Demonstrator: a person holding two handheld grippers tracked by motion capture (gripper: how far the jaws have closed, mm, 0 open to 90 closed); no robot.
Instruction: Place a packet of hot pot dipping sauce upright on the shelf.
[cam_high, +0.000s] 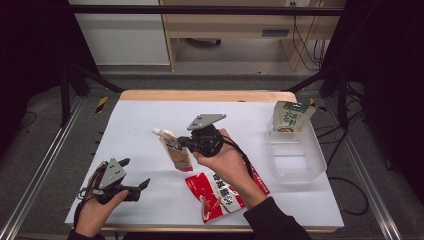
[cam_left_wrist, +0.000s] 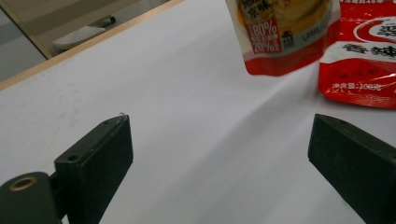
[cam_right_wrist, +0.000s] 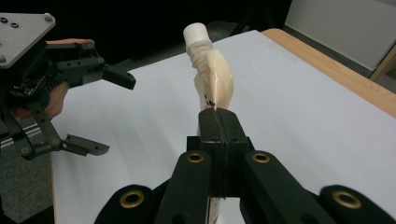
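Note:
My right gripper (cam_high: 184, 143) is at the middle of the table, shut on the edge of a cream spouted pouch (cam_high: 175, 150) with a white cap and a red bottom. In the right gripper view the jaws (cam_right_wrist: 217, 114) pinch the pouch (cam_right_wrist: 212, 79), which stands upright off the sheet. A red snack packet (cam_high: 220, 192) lies flat below the right hand. My left gripper (cam_high: 135, 172) rests at the front left with its jaws wide apart and nothing between them. In the left gripper view, past that gripper (cam_left_wrist: 219, 135), hang the pouch's bottom (cam_left_wrist: 280, 32) and the red packet (cam_left_wrist: 364, 56).
A clear plastic tub (cam_high: 295, 155) stands at the right side of the white sheet (cam_high: 140, 120), with a green-and-white pouch (cam_high: 290, 116) leaning at its far end. The wooden table edge (cam_high: 207, 95) runs along the back. Black frame legs flank the table.

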